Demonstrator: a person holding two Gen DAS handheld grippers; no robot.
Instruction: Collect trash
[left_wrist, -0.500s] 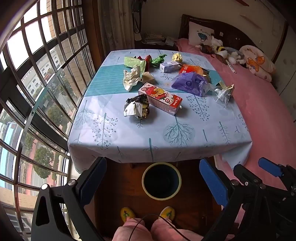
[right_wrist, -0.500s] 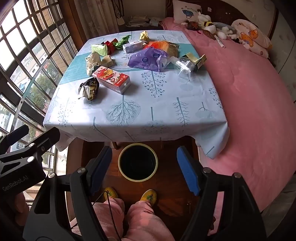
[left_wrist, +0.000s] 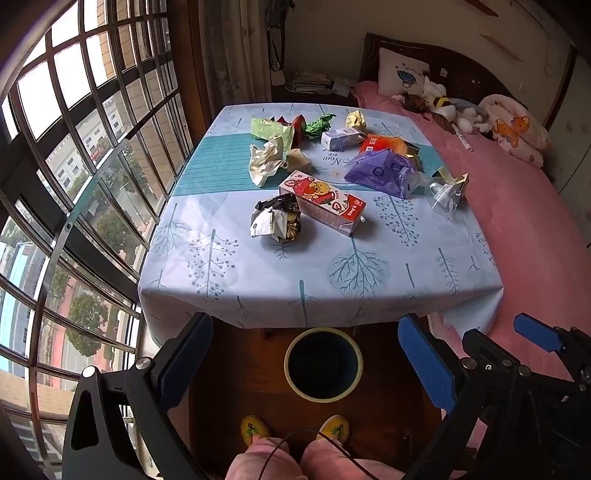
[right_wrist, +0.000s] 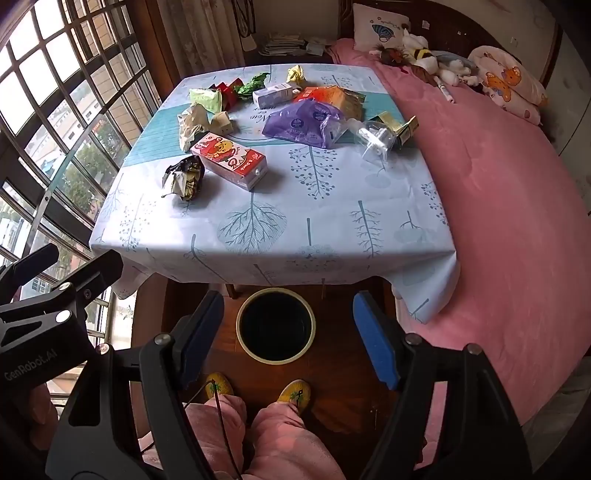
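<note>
In the left wrist view, the left gripper (left_wrist: 306, 354) hangs with its blue-padded fingers (left_wrist: 424, 360) spread wide and nothing between them, above a round dark waste bin with a pale yellow rim (left_wrist: 324, 363) on the wooden floor. Beyond the bin stands the worktop under a light blue tree-print cloth (left_wrist: 332, 273). The trash lies on its far half: a crumpled black and silver foil wrapper (left_wrist: 275, 221) touching a red and pink cartoon drink carton (left_wrist: 321, 201), a crumpled white paper (left_wrist: 266, 160), a purple plastic bag (left_wrist: 380, 170) and a clear plastic piece (left_wrist: 445, 190) near the right edge.

In the right wrist view, the right gripper (right_wrist: 288, 332) also holds its fingers (right_wrist: 375, 339) wide and empty over the same bin (right_wrist: 276, 325). The carton (right_wrist: 229, 159) and foil wrapper (right_wrist: 184, 176) sit left of centre on the cloth (right_wrist: 295, 229), the purple bag (right_wrist: 304, 122) farther back. A pink bedspread (right_wrist: 498, 184) lies along the right side.
</note>
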